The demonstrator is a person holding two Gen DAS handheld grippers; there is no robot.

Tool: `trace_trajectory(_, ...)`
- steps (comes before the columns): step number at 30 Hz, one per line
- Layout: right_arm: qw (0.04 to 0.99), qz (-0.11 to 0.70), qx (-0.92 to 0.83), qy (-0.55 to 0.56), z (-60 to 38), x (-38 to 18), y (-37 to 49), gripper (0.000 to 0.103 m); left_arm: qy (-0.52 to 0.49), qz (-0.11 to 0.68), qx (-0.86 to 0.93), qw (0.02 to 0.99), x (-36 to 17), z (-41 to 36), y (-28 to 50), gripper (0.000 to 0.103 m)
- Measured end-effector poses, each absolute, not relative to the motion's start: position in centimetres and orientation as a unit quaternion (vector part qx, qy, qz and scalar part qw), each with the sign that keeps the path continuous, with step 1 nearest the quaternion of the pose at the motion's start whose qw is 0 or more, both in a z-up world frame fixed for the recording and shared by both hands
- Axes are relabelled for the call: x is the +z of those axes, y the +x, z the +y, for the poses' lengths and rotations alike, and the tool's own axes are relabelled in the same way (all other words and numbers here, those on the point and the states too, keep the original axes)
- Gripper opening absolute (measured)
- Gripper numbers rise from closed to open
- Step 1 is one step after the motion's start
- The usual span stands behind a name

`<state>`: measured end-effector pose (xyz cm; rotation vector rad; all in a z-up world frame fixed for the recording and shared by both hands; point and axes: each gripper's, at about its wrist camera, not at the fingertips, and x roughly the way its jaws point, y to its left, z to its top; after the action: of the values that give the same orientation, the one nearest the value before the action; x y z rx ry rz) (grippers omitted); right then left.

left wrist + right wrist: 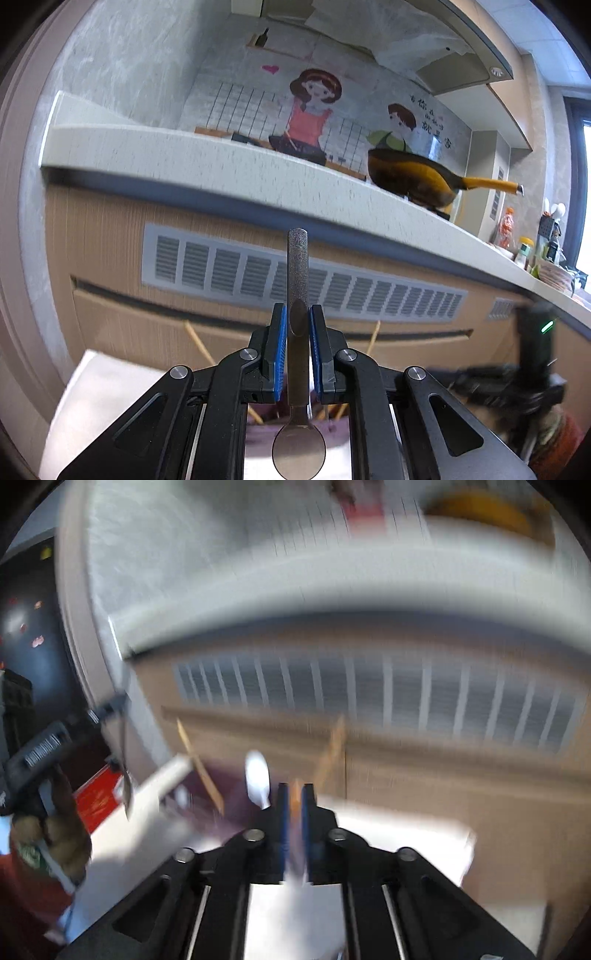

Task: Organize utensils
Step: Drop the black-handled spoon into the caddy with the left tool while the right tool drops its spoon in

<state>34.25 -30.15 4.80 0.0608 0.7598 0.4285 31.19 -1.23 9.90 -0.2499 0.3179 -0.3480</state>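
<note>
My left gripper [297,325] clamps the spoon [298,332] mid-handle below the counter [221,166]; it could pivot. I cannot tell what my right gripper [294,801] holds.

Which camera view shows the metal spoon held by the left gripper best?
The left wrist view. There the metal spoon is sharp, clamped between the left gripper fingers, handle forward and bowl toward the camera. In the right wrist view it is only a thin, blurred shape at the left edge.
</note>
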Motion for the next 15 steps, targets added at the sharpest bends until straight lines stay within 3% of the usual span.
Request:
trace_trajectory(5,0.89,0.438,0.117,-0.04,-29.8,-3.3,33.9,0.027,-0.109,0.171,-0.171,0.964,8.3,-1.6,29.5,0.012)
trace_trajectory(13,0.878,0.474,0.059,-0.043,-29.5,-7.5,38.4,0.026,-0.114,0.194,-0.146,0.963,7.5,-0.7,29.1,0.012)
trace_trajectory(15,0.877,0.476,0.058,-0.031,-29.8,-7.6,38.5,0.013,-0.115,0.199,-0.139,0.963,7.2,-0.4,29.0,0.012)
